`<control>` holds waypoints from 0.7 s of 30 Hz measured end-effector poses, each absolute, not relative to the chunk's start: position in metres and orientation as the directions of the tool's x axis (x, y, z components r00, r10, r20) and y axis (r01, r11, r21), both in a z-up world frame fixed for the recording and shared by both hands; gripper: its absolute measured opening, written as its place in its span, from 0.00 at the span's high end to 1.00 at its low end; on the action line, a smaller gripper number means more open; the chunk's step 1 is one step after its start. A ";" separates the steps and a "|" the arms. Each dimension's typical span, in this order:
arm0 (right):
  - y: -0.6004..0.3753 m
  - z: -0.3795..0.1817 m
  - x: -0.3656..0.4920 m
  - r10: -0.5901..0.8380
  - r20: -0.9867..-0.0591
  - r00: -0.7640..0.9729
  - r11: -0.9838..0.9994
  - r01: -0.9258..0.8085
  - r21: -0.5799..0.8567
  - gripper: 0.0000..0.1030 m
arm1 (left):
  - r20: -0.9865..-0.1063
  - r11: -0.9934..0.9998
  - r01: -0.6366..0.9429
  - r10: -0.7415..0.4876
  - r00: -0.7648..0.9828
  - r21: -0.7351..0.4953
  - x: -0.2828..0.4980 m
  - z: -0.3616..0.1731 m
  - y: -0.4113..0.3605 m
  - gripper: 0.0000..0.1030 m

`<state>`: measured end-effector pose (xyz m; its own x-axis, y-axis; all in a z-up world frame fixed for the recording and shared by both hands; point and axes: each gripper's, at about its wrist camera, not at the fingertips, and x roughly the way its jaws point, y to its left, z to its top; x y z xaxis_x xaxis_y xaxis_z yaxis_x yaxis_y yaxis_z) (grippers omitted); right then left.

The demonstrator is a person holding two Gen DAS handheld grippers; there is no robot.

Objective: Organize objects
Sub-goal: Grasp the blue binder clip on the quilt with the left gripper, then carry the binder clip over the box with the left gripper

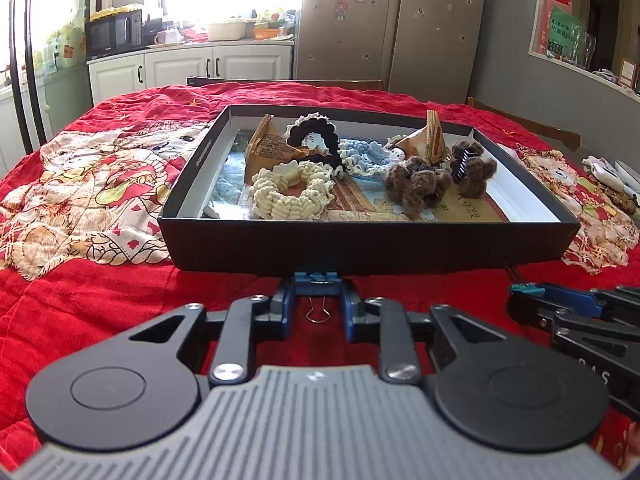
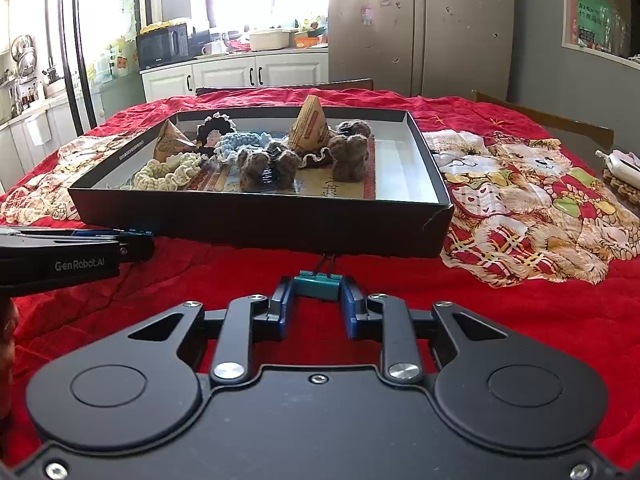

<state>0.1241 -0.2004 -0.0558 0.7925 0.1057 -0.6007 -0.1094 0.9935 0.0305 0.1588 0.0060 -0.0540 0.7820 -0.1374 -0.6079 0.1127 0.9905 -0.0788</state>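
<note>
A shallow black box (image 1: 360, 246) with a white inside lies on the red quilt, holding crocheted scrunchies (image 1: 288, 192), brown fuzzy pieces (image 1: 420, 184) and paper pyramid packets (image 1: 268, 148). My left gripper (image 1: 317, 287) is shut on a blue binder clip (image 1: 316, 279) right at the box's near wall, and a wire handle (image 1: 316, 314) lies between the fingers. My right gripper (image 2: 317, 287) is shut on a teal binder clip (image 2: 318, 285), whose wire arms reach the same wall of the box (image 2: 280, 232). Each gripper shows in the other's view: the right gripper (image 1: 522, 290) and the left gripper (image 2: 138, 240).
A red quilt (image 1: 100, 300) with bear prints covers the table. At the right edge a white object (image 2: 618, 168) rests on a woven mat. Wooden chair backs (image 2: 560, 120) stand behind the table, with kitchen cabinets and a fridge beyond.
</note>
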 end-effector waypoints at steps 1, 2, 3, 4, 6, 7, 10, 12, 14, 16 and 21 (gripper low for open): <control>-0.201 -0.056 0.124 0.107 -0.600 0.793 0.994 -0.109 0.033 0.77 | -0.607 0.990 0.114 -0.139 0.782 -0.081 0.158 -0.054 0.006 0.74; -0.201 -0.056 0.123 0.107 -0.600 0.793 0.994 -0.108 0.034 0.77 | -0.607 0.990 0.114 -0.141 0.782 -0.083 0.158 -0.054 0.006 0.74; -0.202 -0.056 0.123 0.108 -0.599 0.793 0.994 -0.108 0.036 0.77 | -0.607 0.990 0.116 -0.144 0.782 -0.086 0.158 -0.054 0.007 0.74; -0.202 -0.056 0.122 0.109 -0.598 0.794 0.993 -0.108 0.038 0.77 | -0.607 0.989 0.118 -0.147 0.781 -0.088 0.157 -0.054 0.007 0.74; -0.203 -0.056 0.122 0.112 -0.597 0.794 0.993 -0.107 0.043 0.77 | -0.606 0.988 0.122 -0.153 0.780 -0.093 0.155 -0.054 0.008 0.74; -0.203 -0.056 0.122 0.114 -0.596 0.795 0.993 -0.107 0.047 0.77 | -0.606 0.987 0.125 -0.158 0.780 -0.097 0.154 -0.054 0.008 0.74; -0.205 -0.054 0.120 0.120 -0.591 0.797 0.992 -0.110 0.053 0.77 | -0.605 0.986 0.131 -0.168 0.778 -0.105 0.151 -0.053 0.008 0.74; -0.205 -0.053 0.117 0.127 -0.585 0.801 0.992 -0.116 0.055 0.77 | -0.605 0.984 0.138 -0.177 0.776 -0.111 0.148 -0.052 0.008 0.74; -0.204 -0.051 0.114 0.130 -0.572 0.810 0.991 -0.125 0.049 0.77 | -0.604 0.982 0.147 -0.189 0.774 -0.118 0.146 -0.051 0.008 0.74; -0.202 -0.047 0.109 0.134 -0.554 0.821 0.990 -0.135 0.039 0.77 | -0.601 0.980 0.157 -0.199 0.774 -0.122 0.143 -0.049 0.007 0.74; -0.201 -0.035 0.097 0.177 -0.513 0.840 0.983 -0.176 0.052 0.77 | -0.575 0.976 0.177 -0.218 0.789 -0.128 0.135 -0.038 0.006 0.74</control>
